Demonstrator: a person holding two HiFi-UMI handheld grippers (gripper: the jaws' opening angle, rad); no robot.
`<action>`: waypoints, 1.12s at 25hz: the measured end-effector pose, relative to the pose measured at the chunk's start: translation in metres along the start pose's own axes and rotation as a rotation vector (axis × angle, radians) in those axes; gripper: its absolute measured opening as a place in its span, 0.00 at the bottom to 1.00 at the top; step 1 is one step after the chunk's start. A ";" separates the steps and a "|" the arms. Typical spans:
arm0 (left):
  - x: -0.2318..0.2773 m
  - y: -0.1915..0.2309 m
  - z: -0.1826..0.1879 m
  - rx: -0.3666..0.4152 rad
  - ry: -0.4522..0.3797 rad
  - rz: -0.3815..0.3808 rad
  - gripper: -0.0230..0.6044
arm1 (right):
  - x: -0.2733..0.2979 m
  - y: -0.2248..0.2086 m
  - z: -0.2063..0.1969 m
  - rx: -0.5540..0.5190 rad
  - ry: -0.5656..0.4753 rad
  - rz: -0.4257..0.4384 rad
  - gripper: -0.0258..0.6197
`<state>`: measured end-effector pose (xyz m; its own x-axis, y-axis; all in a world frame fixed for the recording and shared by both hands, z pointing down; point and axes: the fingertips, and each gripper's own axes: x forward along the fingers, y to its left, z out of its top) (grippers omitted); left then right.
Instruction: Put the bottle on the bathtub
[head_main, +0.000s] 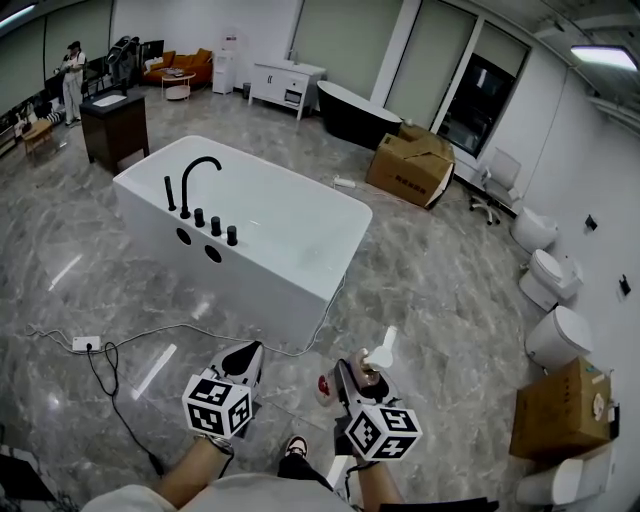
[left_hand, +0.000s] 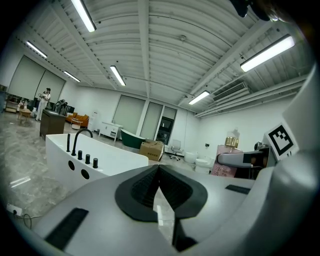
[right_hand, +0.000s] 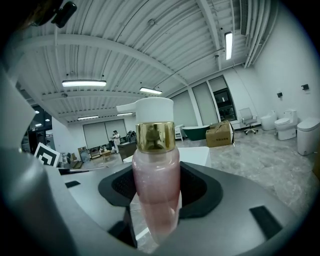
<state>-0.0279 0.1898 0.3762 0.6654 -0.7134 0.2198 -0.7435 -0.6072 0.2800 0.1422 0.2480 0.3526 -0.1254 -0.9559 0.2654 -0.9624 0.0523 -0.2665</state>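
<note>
The white bathtub (head_main: 300, 225) stands on the grey marble floor ahead of me, with a black faucet (head_main: 195, 178) and knobs on its left rim. My right gripper (head_main: 358, 374) is shut on a pink pump bottle (head_main: 378, 362) with a gold collar and white pump head, held upright low in the head view. In the right gripper view the bottle (right_hand: 155, 185) fills the middle between the jaws, with the tub (right_hand: 197, 155) behind it. My left gripper (head_main: 250, 352) hangs beside it, shut and holding nothing; its pads (left_hand: 150, 182) meet. The left gripper view shows the tub (left_hand: 115, 159) and the bottle (left_hand: 227, 159).
A power strip (head_main: 85, 343) and cable lie on the floor left of me. Beyond the tub sit a cardboard box (head_main: 412, 165) and a black bathtub (head_main: 358, 115). Toilets (head_main: 555, 335) and another box (head_main: 562, 410) line the right wall. A dark vanity (head_main: 113, 125) and a person (head_main: 72, 80) are far left.
</note>
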 end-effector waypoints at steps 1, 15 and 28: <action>0.008 0.001 0.002 -0.001 0.000 0.005 0.06 | 0.006 -0.006 0.003 0.001 0.001 0.004 0.41; 0.103 -0.001 0.016 -0.003 0.028 0.069 0.06 | 0.082 -0.077 0.036 0.007 0.045 0.064 0.41; 0.153 -0.005 0.025 -0.004 0.021 0.141 0.06 | 0.125 -0.119 0.056 -0.011 0.072 0.149 0.41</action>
<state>0.0753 0.0750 0.3853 0.5558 -0.7839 0.2768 -0.8294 -0.5001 0.2490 0.2543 0.1065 0.3652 -0.2839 -0.9141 0.2894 -0.9344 0.1960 -0.2975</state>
